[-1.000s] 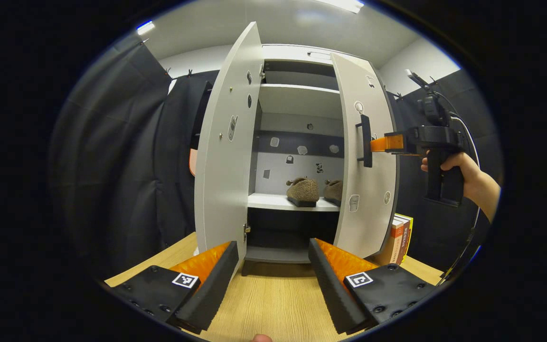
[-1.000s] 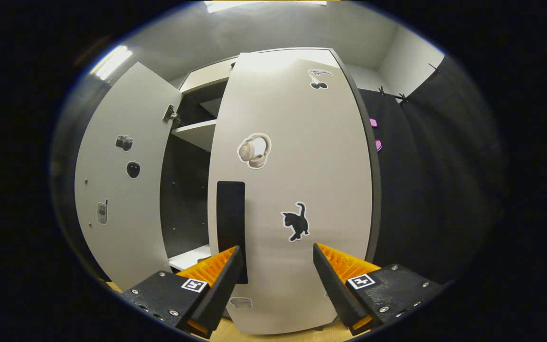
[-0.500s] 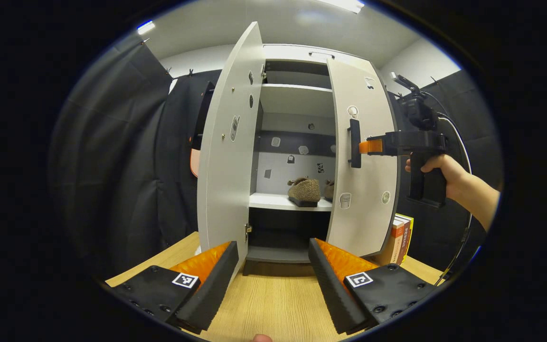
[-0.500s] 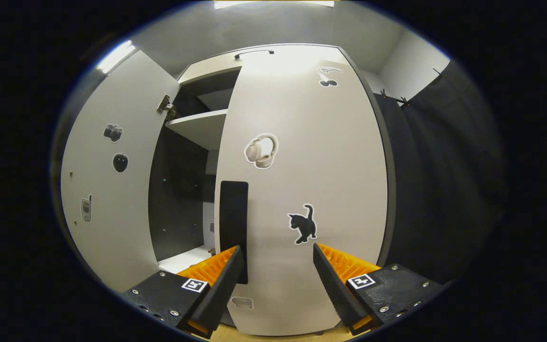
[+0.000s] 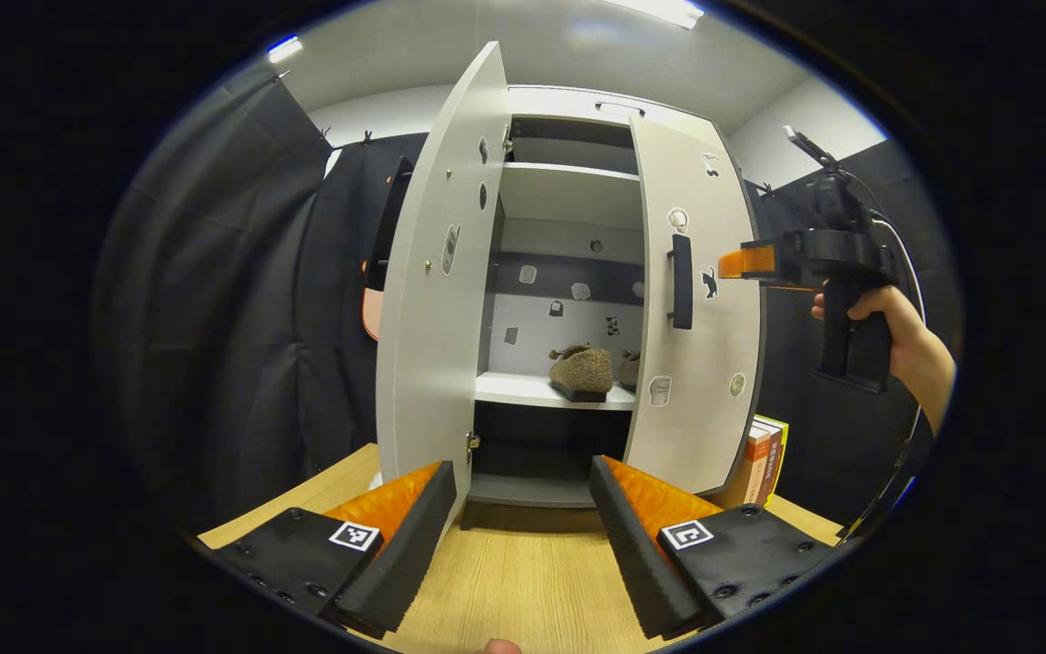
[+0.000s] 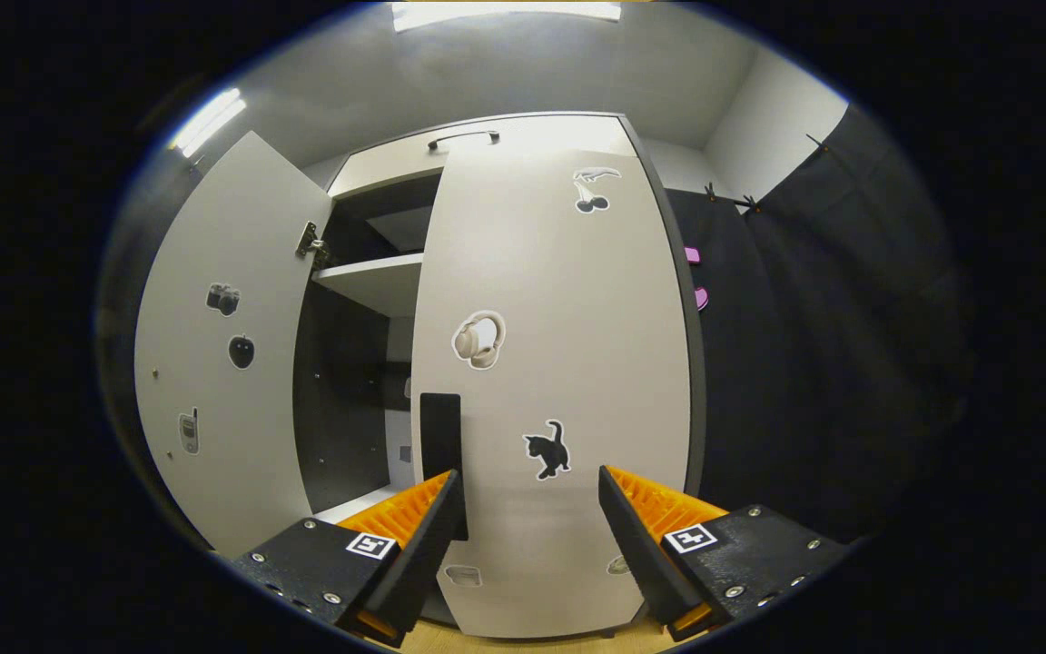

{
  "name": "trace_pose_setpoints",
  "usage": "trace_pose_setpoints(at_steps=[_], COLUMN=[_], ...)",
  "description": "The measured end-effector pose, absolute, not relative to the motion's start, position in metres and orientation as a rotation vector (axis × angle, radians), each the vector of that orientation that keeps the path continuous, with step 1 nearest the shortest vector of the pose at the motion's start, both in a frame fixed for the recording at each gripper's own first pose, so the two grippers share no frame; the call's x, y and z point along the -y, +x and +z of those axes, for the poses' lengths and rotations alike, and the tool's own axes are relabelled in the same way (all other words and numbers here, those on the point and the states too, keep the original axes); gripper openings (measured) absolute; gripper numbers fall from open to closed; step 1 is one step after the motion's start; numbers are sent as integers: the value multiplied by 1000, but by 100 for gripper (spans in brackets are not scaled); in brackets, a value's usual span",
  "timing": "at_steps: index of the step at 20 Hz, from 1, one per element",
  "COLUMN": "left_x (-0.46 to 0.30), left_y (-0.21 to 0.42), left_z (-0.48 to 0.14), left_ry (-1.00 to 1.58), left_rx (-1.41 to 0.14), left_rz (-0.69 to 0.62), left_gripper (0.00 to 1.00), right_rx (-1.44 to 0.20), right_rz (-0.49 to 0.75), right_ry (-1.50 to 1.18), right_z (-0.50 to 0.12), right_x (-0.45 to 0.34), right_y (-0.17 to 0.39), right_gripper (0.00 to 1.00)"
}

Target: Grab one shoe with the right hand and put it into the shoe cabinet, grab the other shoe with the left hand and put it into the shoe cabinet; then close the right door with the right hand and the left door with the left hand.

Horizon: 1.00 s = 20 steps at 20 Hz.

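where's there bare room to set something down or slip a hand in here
Bare tabletop lies in front of the shoe cabinet. The upper shelf is bare. A gap between the left door and right door would pass a hand. The middle shelf is taken rightward by the shoes.

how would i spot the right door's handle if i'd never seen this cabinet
Find the tall pale cabinet on the wooden table and go to its right door, the one nearly closed. The handle is the dark upright bar near that door's free edge, about mid-height, under the headphones sticker and left of the cat sticker. It is the only raised, solid dark piece; everything else on the door is a flat sticker.
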<state>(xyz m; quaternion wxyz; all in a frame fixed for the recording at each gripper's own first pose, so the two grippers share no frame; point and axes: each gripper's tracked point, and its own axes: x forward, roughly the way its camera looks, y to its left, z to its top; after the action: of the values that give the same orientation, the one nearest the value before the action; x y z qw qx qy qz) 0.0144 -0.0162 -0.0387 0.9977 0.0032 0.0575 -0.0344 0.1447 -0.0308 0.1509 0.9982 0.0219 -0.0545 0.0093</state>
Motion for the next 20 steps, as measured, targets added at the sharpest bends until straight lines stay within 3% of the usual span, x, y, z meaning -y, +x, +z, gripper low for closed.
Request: trace_pose_setpoints(at_steps=[14,20], left_x=[44,20], left_y=[30,28], left_z=[-26,35], left_ry=[-9,-73], left_rx=[-81,17], left_rz=[-118,-72], left_gripper=[97,97], right_rx=[94,80], right_rz=[-123,-157], right_ry=[-35,17], right_z=[83,61], right_x=[64,72], right_y=[17,5], right_gripper=[92,92])
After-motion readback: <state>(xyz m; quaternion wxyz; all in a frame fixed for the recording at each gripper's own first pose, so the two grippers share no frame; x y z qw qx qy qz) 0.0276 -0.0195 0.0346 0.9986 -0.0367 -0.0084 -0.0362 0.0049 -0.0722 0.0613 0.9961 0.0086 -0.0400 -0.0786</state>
